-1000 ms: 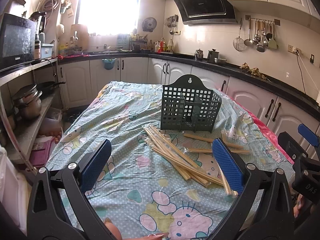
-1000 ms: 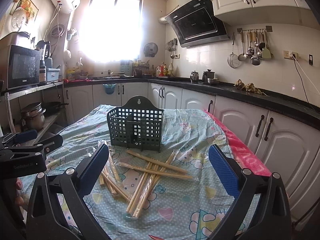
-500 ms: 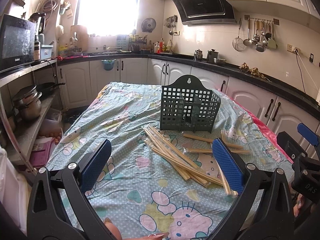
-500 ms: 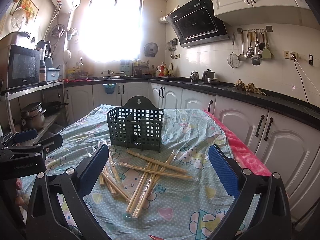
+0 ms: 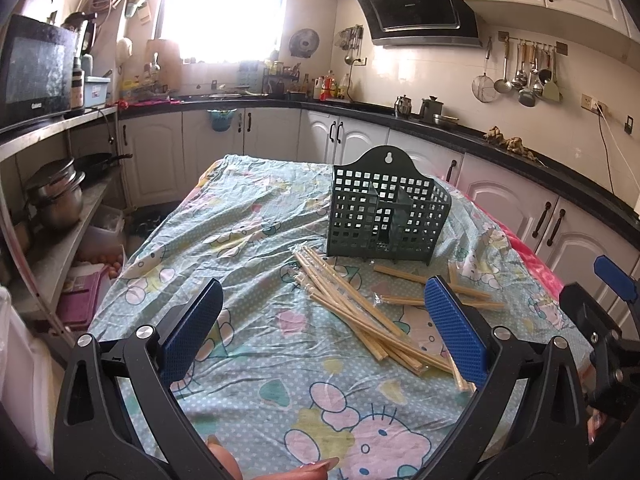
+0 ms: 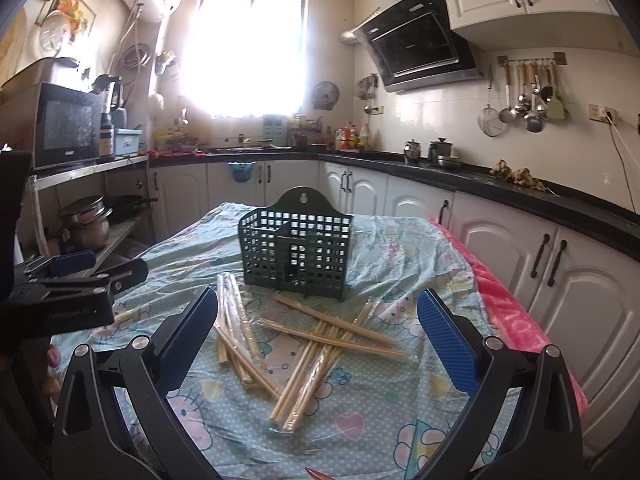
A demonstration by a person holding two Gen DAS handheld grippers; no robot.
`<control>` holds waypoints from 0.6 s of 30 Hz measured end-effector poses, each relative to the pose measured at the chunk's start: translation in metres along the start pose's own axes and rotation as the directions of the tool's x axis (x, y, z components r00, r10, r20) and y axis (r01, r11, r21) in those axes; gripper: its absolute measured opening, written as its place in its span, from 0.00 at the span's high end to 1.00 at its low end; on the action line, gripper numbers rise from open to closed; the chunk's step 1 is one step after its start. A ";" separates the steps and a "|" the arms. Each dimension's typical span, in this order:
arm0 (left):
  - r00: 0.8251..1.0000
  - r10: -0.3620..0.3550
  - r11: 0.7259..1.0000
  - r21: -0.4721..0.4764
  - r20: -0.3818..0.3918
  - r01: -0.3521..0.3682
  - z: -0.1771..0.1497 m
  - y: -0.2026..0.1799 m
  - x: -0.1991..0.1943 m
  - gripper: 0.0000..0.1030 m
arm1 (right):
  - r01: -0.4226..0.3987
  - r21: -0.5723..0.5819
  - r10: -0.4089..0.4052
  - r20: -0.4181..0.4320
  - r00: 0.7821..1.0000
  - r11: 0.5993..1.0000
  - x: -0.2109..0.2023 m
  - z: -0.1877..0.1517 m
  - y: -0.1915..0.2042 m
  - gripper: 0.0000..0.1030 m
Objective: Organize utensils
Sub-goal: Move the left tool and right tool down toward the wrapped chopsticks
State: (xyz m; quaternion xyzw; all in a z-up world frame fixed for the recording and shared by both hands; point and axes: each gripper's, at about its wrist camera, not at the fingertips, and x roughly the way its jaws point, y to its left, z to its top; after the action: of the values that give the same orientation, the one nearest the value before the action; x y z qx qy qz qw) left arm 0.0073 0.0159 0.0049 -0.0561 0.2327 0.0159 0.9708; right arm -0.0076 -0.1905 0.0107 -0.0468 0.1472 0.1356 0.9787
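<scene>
basket (image 6: pixel 296 256) upright, compartments unclear | chopsticks (image 6: pixel 312 344) scattered before it

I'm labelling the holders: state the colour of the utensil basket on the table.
The utensil basket is dark green with a square-grid wall, clearest in the right wrist view.

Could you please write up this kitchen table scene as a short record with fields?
surface: table under a pale blue cartoon-print cloth
container: dark green plastic lattice utensil basket, upright, looks empty
utensils: loose heap of plastic-wrapped wooden chopsticks lying on the cloth in front of the basket, none inside it
left gripper: open, above the cloth, holding nothing
right gripper: open, above the chopsticks, holding nothing
task state: no chopsticks sorted yet
</scene>
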 end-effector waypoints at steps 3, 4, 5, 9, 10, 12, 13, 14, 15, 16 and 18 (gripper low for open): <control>1.000 -0.004 1.000 -0.012 -0.017 0.004 0.000 0.005 0.005 0.09 | -0.035 -0.011 0.035 -0.011 0.999 0.999 0.004 0.002 0.003 0.06; 1.000 -0.006 1.000 -0.017 -0.022 0.006 0.000 0.007 0.006 0.09 | -0.045 -0.015 0.045 -0.014 0.999 0.999 0.004 0.002 0.004 0.06; 1.000 -0.008 1.000 -0.022 -0.027 0.008 0.000 0.008 0.007 0.09 | -0.058 -0.024 0.057 -0.018 0.998 0.998 0.006 0.003 0.006 0.06; 0.999 -0.010 0.999 -0.046 -0.052 0.008 0.002 0.017 0.014 0.09 | -0.105 -0.057 0.102 -0.041 0.994 0.993 0.015 0.010 0.011 0.06; 0.998 -0.010 0.999 -0.051 -0.059 0.007 0.003 0.019 0.016 0.09 | -0.114 -0.061 0.111 -0.042 0.993 0.992 0.017 0.012 0.012 0.06; 0.997 -0.004 0.998 -0.058 -0.073 0.000 0.005 0.023 0.020 0.09 | -0.144 -0.076 0.141 -0.051 0.989 0.987 0.023 0.017 0.015 0.06; 0.997 0.000 0.998 -0.062 -0.082 -0.005 0.006 0.025 0.022 0.09 | -0.160 -0.083 0.155 -0.059 0.986 0.984 0.027 0.020 0.017 0.06; 0.996 0.000 0.997 -0.071 -0.094 -0.007 0.008 0.028 0.027 0.09 | -0.169 -0.089 0.163 -0.064 0.985 0.982 0.030 0.022 0.018 0.06; 0.995 -0.001 0.997 -0.074 -0.098 -0.006 0.010 0.030 0.028 0.09 | -0.174 -0.093 0.168 -0.069 0.983 0.980 0.034 0.025 0.019 0.06; 0.995 0.002 0.997 -0.075 -0.099 -0.010 0.011 0.032 0.030 0.09 | -0.178 -0.097 0.171 -0.075 0.982 0.979 0.038 0.027 0.020 0.06; 0.994 0.007 0.997 -0.075 -0.106 -0.015 0.015 0.036 0.036 0.09 | -0.196 -0.107 0.185 -0.102 0.977 0.975 0.048 0.032 0.023 0.06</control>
State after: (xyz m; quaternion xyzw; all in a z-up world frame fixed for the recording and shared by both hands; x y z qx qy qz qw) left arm 0.0440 0.0538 -0.0019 -0.0921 0.2833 0.0271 0.9542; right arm 0.0393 -0.1519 0.0253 -0.0957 0.1877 0.2349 0.9489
